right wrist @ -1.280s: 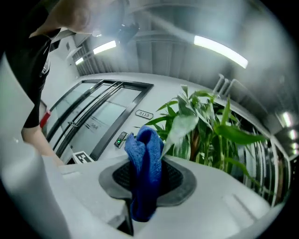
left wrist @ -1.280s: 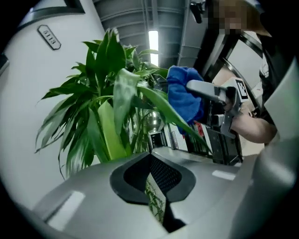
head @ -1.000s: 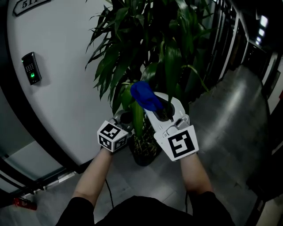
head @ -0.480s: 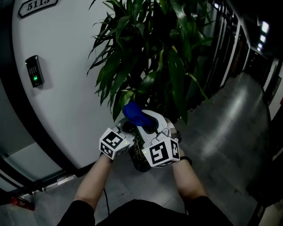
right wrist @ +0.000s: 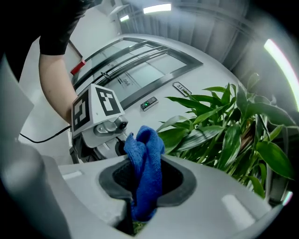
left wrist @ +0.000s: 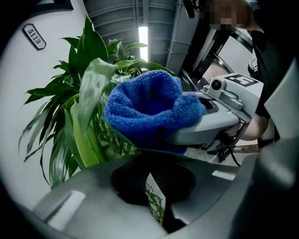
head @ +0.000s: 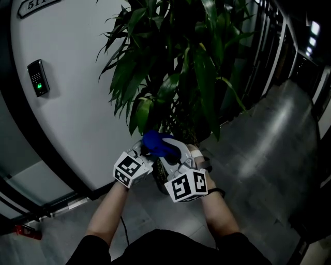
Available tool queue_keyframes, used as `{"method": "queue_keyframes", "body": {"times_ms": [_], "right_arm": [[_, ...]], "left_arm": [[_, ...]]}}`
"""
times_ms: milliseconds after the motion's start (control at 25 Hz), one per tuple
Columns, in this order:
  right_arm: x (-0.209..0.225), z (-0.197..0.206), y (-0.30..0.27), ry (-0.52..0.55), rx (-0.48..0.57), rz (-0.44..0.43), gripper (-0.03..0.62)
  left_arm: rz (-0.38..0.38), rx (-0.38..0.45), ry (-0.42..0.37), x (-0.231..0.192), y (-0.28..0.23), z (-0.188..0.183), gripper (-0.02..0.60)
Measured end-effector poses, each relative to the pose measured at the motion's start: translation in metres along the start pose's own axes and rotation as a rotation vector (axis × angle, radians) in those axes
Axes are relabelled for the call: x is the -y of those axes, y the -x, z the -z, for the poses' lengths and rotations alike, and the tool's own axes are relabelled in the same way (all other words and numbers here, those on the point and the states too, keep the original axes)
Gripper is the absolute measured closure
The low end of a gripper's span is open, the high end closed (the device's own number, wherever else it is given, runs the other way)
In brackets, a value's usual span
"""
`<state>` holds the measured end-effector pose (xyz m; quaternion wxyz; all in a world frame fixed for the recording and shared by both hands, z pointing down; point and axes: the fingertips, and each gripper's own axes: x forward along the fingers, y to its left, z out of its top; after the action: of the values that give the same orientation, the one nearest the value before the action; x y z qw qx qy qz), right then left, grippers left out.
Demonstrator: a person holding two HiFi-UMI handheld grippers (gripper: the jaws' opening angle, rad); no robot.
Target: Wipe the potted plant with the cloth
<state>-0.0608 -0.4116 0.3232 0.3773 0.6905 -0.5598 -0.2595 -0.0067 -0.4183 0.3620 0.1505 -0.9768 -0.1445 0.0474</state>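
The potted plant (head: pixel 176 67) with long green leaves stands against a curved white wall. Its pot is hidden behind my grippers. My left gripper (head: pixel 145 153) is shut on the tip of a low leaf (left wrist: pixel 93 93) that hangs down. The dark edge of that leaf runs across its pads in the left gripper view. My right gripper (head: pixel 168 150) is shut on a blue cloth (head: pixel 155 142), bunched and upright between its pads (right wrist: pixel 145 158). The cloth (left wrist: pixel 145 107) presses on the leaf just above my left gripper (left wrist: pixel 159 186), and the two grippers almost touch.
A keypad (head: pixel 38 77) with a green light and a number plate (head: pixel 36 6) are on the white wall. Dark glass partitions (head: pixel 269 46) run along the right. A polished grey floor (head: pixel 264 150) lies to the right, and a cable (head: pixel 124 227) runs below my left arm.
My right gripper has slid the cloth down along the leaf, from higher up to right beside my left gripper. The left gripper has hardly moved.
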Motion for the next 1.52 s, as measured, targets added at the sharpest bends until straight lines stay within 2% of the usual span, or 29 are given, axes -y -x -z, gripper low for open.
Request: {"method": "queue_keyframes", "body": {"times_ms": [200, 400, 560, 800, 1120, 1320, 1520], "right_arm": [[-0.013, 0.010, 0.001, -0.004, -0.011, -0.014, 0.503], [-0.027, 0.018, 0.004, -0.022, -0.018, -0.030, 0.503], [-0.045, 0.018, 0.003, -0.097, -0.019, -0.066, 0.503], [-0.059, 0.026, 0.002, -0.136, -0.042, -0.083, 0.503], [-0.086, 0.033, 0.007, -0.154, -0.095, -0.089, 0.503], [-0.090, 0.038, 0.028, -0.152, -0.136, -0.032, 0.503], [-0.088, 0.048, 0.051, -0.208, -0.097, -0.024, 0.503]], "left_arm": [[-0.016, -0.021, 0.014, 0.003, 0.004, 0.014, 0.575], [-0.050, -0.024, 0.064, -0.001, 0.008, 0.028, 0.575], [-0.086, -0.026, 0.130, -0.003, 0.017, 0.041, 0.575], [-0.121, -0.014, 0.234, -0.008, 0.027, 0.054, 0.575], [-0.133, -0.016, 0.286, -0.009, 0.052, 0.078, 0.575], [-0.099, -0.033, 0.317, 0.010, 0.058, 0.091, 0.575], [-0.127, -0.070, 0.306, 0.023, 0.057, 0.098, 0.575]]}}
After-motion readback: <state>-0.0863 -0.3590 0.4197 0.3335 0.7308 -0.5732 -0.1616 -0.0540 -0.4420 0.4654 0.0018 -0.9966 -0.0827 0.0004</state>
